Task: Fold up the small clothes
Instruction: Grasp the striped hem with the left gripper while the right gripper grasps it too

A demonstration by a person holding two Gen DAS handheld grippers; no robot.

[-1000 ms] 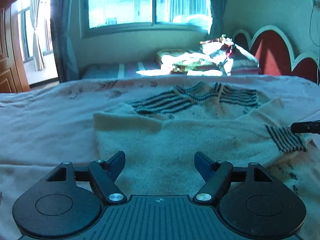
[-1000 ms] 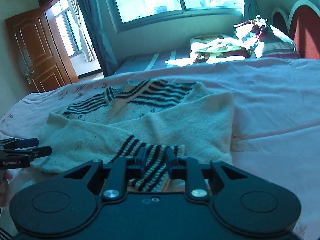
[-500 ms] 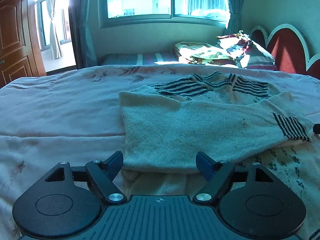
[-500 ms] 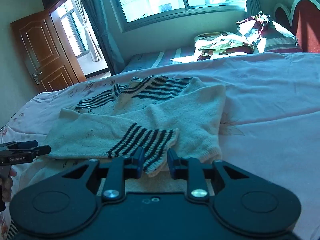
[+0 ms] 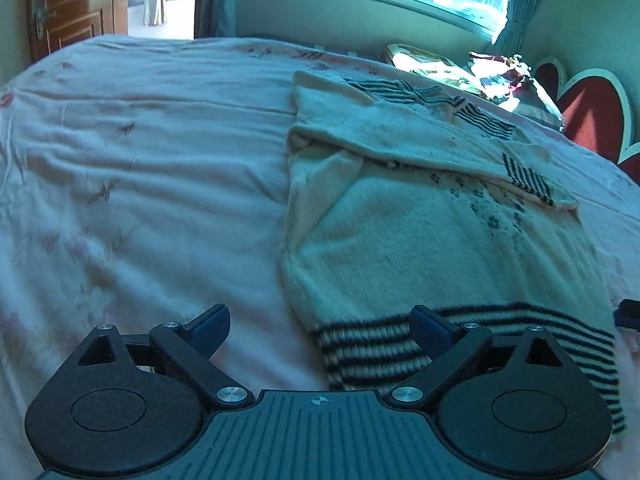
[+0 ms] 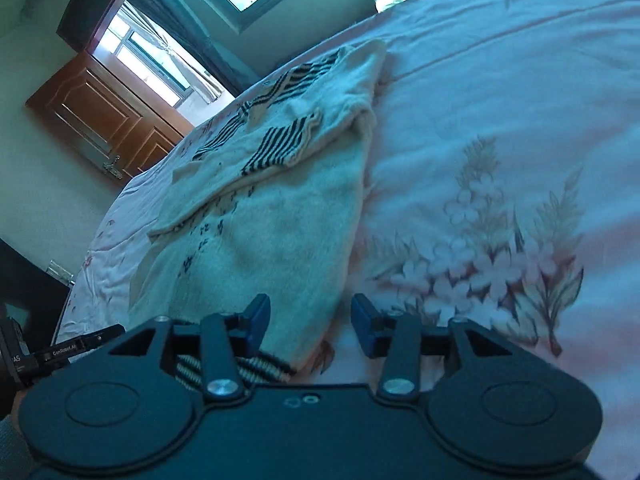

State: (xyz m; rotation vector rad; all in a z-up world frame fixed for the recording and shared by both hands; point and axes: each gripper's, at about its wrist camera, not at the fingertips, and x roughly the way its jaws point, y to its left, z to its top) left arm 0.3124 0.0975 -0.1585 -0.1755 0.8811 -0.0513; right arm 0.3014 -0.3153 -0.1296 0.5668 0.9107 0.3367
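Sweater [image 5: 420, 240] hem corners are approached by both grippers, and nothing is gripped: the left gripper [image 5: 320, 322] is spread wide over the striped hem [image 5: 380, 344], the right gripper [image 6: 306, 322] is parted at the opposite hem corner. Outward, toward twelve o'clock, the cream sweater is laid flat on the floral bed [image 5: 140, 160], with one striped-cuff sleeve [image 5: 524, 178] already folded across the chest. The sleeve folds are judged done; the bottom-to-collar fold is left.
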